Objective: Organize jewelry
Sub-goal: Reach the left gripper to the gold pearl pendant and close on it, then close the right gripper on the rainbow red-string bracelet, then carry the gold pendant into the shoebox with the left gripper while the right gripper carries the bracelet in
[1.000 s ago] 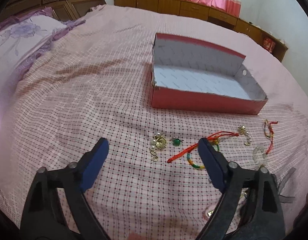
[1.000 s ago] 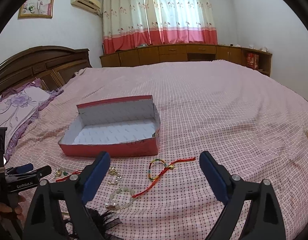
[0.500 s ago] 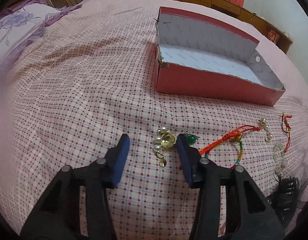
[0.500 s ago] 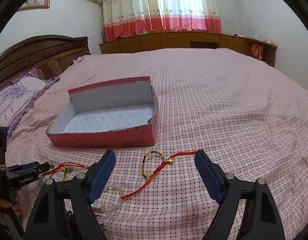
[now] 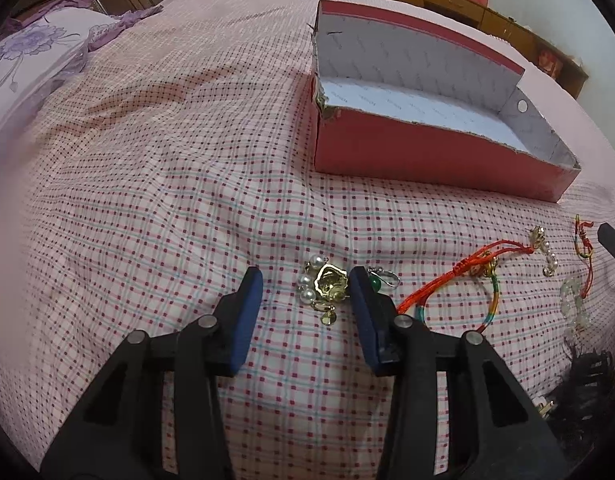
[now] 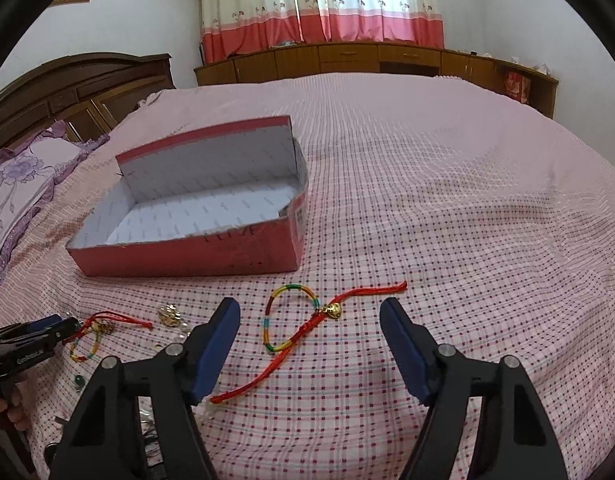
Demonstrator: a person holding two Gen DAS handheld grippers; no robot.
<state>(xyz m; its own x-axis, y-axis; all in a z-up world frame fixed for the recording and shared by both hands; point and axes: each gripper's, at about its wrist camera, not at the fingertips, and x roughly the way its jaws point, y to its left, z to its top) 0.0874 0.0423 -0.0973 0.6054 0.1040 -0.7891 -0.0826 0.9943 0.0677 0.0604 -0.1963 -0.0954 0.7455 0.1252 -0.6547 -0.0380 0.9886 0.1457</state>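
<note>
A gold brooch with pearls (image 5: 325,286) lies on the checked bedspread between the fingers of my left gripper (image 5: 305,280). The jaws stand half open: the right pad is at the brooch's edge, the left pad stays apart from it. A green pendant (image 5: 377,282) sits just outside the right finger. My right gripper (image 6: 310,306) hangs low over a rainbow bracelet (image 6: 291,316) with a red cord and a gold charm (image 6: 333,310). Its jaws are closing, with the bracelet between them but untouched. The red box (image 5: 427,156) (image 6: 195,256) stands open and empty behind the jewelry.
A smaller red-cord bracelet (image 5: 467,280) (image 6: 92,330), a gold-and-pearl earring (image 5: 545,252) (image 6: 169,315), clear beads (image 5: 571,304) and a black hair clip (image 5: 587,368) lie nearby. A floral pillow (image 5: 31,52) and the wooden headboard (image 6: 79,88) are to the left.
My left gripper came forward and down around the brooch and its jaws narrowed by about half. My right gripper sank toward the rainbow bracelet, its fingers drawing closer.
</note>
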